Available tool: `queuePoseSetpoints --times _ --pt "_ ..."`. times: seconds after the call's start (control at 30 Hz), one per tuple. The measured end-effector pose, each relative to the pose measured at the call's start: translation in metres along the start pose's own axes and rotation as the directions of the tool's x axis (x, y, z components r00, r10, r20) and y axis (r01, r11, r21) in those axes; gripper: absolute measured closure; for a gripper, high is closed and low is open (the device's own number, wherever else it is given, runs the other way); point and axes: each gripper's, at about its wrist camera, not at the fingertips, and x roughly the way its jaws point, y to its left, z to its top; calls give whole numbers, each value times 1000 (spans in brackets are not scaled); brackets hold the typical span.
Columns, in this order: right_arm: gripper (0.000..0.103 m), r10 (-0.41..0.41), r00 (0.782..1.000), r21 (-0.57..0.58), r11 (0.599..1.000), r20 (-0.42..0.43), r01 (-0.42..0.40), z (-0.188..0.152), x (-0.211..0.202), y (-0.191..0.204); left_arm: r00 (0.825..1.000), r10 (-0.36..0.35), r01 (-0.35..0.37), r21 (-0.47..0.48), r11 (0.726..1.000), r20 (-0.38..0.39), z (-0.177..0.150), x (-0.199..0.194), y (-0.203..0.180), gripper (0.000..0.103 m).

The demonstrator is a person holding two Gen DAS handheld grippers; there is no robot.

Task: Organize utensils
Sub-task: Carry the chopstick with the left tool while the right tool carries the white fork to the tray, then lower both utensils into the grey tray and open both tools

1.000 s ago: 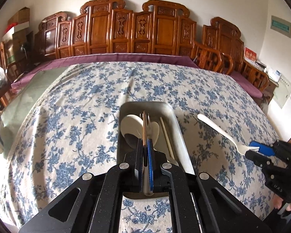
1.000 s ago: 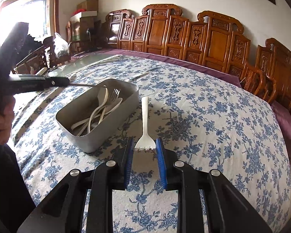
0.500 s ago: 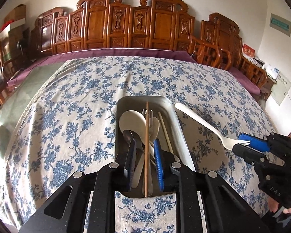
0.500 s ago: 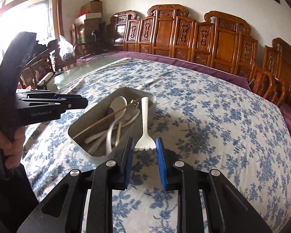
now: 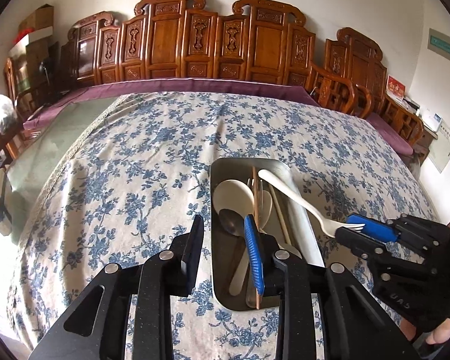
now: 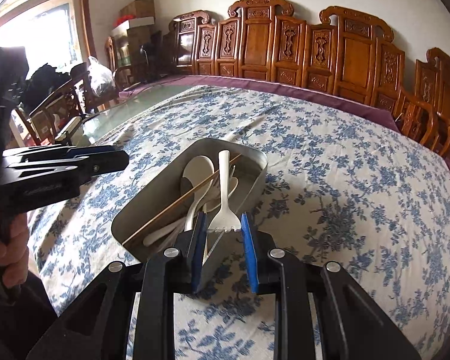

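Note:
A grey metal tray (image 5: 303,225) (image 6: 249,156) stands on the flowered tablecloth (image 5: 135,180). In it lie a white spoon (image 5: 232,198), a metal spoon (image 5: 231,225) and wooden chopsticks (image 5: 256,204). My left gripper (image 5: 225,249) (image 6: 120,160) hangs over the tray's near left corner. Its jaws are opening with no utensil between them, and one chopstick rests beside the blue pad. My right gripper (image 6: 223,240) (image 5: 363,231) is shut on the tines of a white plastic fork (image 6: 224,192) (image 5: 297,201). The fork's handle reaches out over the tray.
Carved wooden chairs (image 5: 225,39) line the table's far side and right edge. A bare glass strip of table (image 6: 129,108) lies left of the cloth. A hand (image 6: 12,258) holds the left gripper's grip. Open tablecloth spreads left of and beyond the tray.
My left gripper opened, let the chopstick drop into the tray and shifted left. My right gripper carried the fork leftward until it hangs over the tray.

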Motion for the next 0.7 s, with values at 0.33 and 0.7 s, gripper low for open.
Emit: queuePoseSetpoints --times 0.33,0.7 --pt "77 -2 1000 50 999 -31 3 11 31 9 1000 4 -4 -17 1000 -9 0 1 7 76" --pt "76 22 998 77 997 -59 -18 11 45 8 1000 10 -10 -22 1000 -13 0 3 9 76"
